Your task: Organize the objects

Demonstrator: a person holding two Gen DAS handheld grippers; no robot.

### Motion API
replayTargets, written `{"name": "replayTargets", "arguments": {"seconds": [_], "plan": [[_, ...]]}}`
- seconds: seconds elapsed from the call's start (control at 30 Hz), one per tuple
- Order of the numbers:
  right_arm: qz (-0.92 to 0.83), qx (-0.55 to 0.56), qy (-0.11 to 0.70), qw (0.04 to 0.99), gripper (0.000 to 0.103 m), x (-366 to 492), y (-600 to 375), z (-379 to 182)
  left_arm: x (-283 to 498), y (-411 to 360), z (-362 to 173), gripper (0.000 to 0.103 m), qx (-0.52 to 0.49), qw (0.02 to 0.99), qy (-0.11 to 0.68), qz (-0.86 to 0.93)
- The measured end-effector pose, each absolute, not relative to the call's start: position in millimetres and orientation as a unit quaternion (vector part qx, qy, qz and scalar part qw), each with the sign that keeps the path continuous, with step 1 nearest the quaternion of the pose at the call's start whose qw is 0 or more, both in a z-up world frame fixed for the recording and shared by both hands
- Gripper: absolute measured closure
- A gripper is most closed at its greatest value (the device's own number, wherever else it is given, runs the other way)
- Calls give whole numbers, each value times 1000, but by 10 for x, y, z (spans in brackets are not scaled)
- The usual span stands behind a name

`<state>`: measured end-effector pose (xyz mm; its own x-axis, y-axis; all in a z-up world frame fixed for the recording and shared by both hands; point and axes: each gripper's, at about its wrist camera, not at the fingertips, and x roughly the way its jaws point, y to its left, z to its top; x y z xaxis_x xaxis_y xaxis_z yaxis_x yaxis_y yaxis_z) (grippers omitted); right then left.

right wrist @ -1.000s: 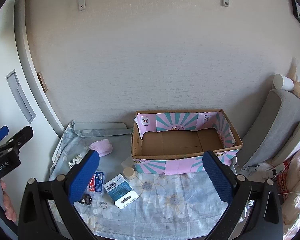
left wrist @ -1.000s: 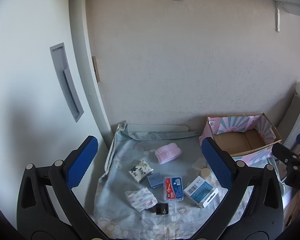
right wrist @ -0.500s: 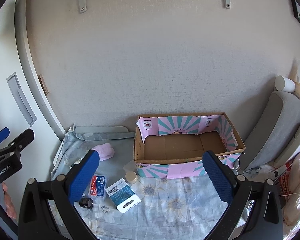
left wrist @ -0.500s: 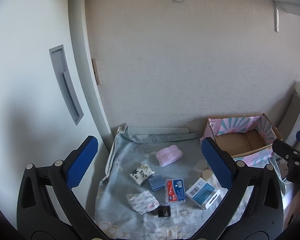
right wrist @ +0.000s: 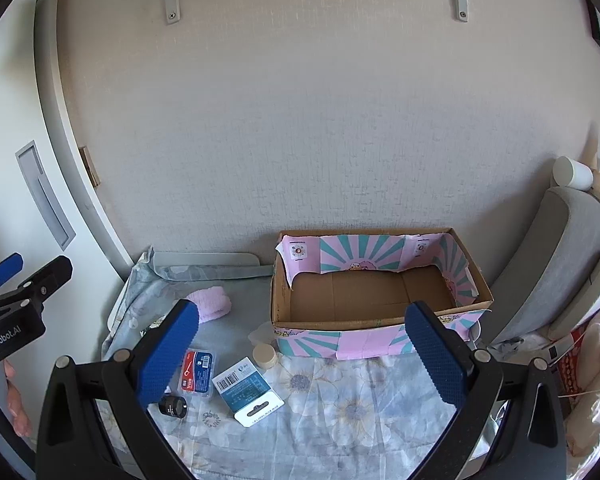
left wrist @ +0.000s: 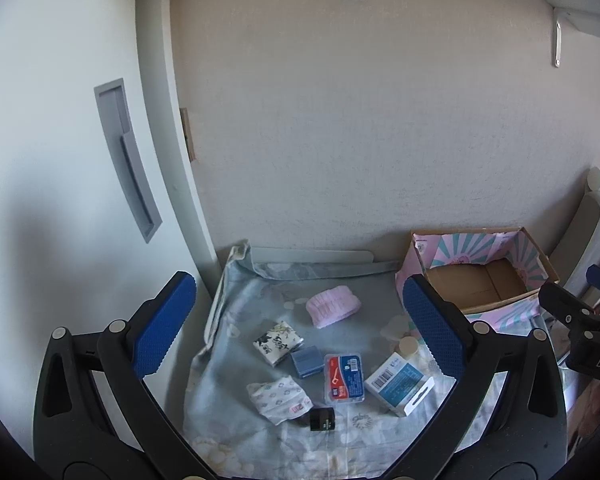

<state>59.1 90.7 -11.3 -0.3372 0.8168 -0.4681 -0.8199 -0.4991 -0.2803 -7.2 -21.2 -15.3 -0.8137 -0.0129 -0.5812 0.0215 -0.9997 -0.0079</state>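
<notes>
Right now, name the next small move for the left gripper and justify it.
Probably lower the open left gripper toward the red floss case: it lies loose among small items on the floral cloth, and the cardboard box stands empty.

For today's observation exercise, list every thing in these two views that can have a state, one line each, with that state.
cardboard box: open at the top, nothing visible inside.
left gripper: open, holding nothing.
right gripper: open, holding nothing.
floss pick case: lid shut, lying flat.
blue carded packet: lying flat, barcode up.
pink headband: lying loose on the cloth.
small round jar: upright beside the box, lid on.
floral cloth: spread out, wrinkled.
</notes>
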Motion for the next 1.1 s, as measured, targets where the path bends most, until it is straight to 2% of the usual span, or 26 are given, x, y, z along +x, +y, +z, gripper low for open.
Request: {"name": "replayTargets", "arguments": {"seconds": [1.1], "plan": [[804,-277,-1,526,0,565,819,-105,-160,-255,-106,0,327,14,10,-945]]}}
